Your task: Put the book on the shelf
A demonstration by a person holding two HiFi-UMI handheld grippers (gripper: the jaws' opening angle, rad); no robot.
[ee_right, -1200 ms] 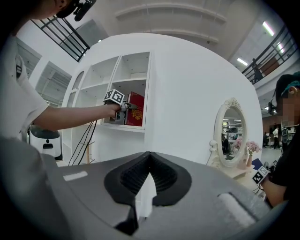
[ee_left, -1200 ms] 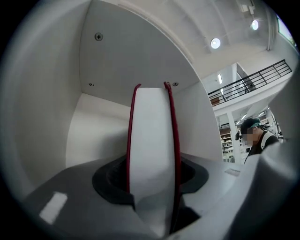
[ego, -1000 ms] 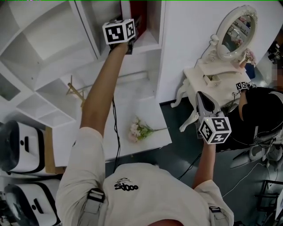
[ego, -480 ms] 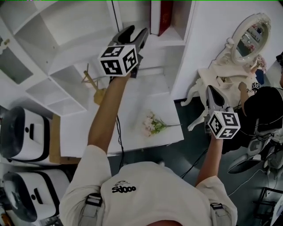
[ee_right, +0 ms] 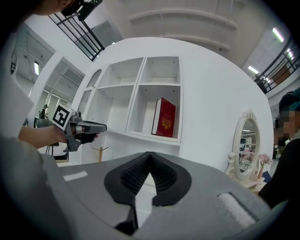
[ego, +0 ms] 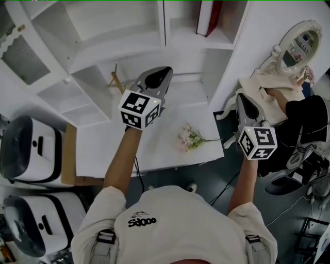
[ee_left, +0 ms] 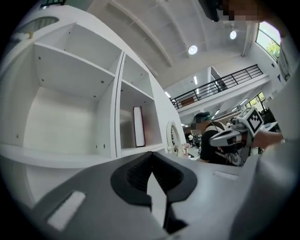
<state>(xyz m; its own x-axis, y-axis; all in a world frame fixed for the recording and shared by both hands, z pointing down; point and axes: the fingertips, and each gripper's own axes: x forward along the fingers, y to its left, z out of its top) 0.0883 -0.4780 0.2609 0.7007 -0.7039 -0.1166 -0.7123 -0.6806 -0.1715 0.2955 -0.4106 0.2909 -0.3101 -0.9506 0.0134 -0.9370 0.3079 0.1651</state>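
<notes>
The job looks done: the red hardcover book stands upright in the one-o'clock compartment of the white shelf unit, well apart from the left gripper, its jaws just closed on nothing, and the right gripper, jaws together and empty.

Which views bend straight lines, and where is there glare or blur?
Left gripper view: strong fisheye, the boards of the white boxy shelf unit curve, the corners go black, the round ceiling lamp glares. Right gripper view: same curving, yet the red hardcover book is sharp. Head view: dim and greyish, the pink flower bunch looks slightly soft.
</notes>
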